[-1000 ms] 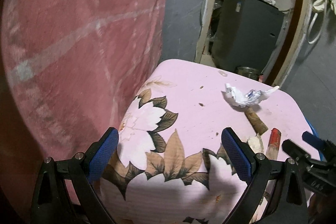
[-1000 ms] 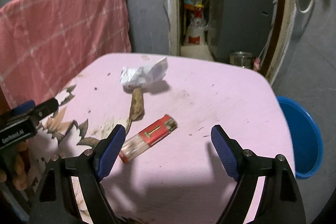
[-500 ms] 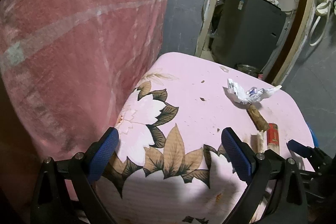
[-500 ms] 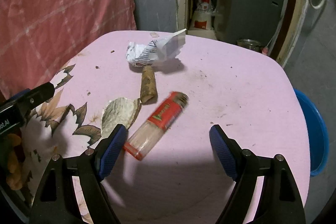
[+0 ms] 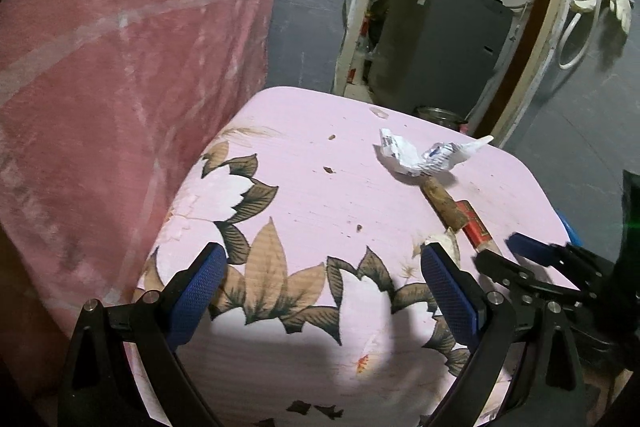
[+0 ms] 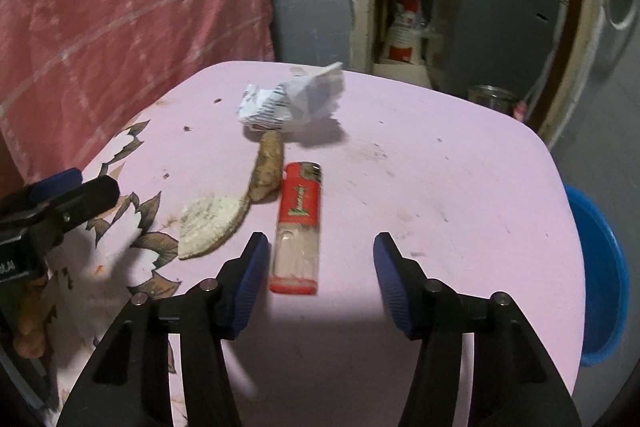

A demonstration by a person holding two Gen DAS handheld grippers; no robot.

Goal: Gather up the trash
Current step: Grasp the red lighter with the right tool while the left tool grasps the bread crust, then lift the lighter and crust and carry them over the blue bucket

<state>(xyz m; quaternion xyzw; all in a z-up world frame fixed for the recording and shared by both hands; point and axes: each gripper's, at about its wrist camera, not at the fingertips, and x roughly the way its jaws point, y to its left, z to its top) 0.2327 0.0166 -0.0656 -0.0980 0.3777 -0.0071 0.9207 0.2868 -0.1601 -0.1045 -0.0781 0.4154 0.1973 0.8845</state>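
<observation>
A red and clear lighter [image 6: 298, 227] lies on the pink table [image 6: 460, 207], lengthways between the jaws of my right gripper [image 6: 320, 259]. Those jaws are closing; the left pad is close beside the lighter and the right pad stands well apart from it. A brown peel piece [image 6: 268, 167], a pale peel piece [image 6: 210, 223] and a crumpled white wrapper [image 6: 292, 101] lie just beyond. My left gripper [image 5: 324, 275] hangs open over the table's flower print with nothing between its fingers. The wrapper [image 5: 424, 155] and lighter [image 5: 474, 223] sit to its right.
A pink blanket [image 5: 120, 67] hangs over something at the table's left. A blue basin [image 6: 600, 275] sits below the table's right edge. A steel pot [image 6: 490, 97] and a grey cabinet [image 6: 500, 19] stand beyond the far edge. Small crumbs dot the tabletop.
The right gripper's jaws have narrowed and it has shifted so the lighter now lies between them instead of by the left finger. The left gripper has barely moved.
</observation>
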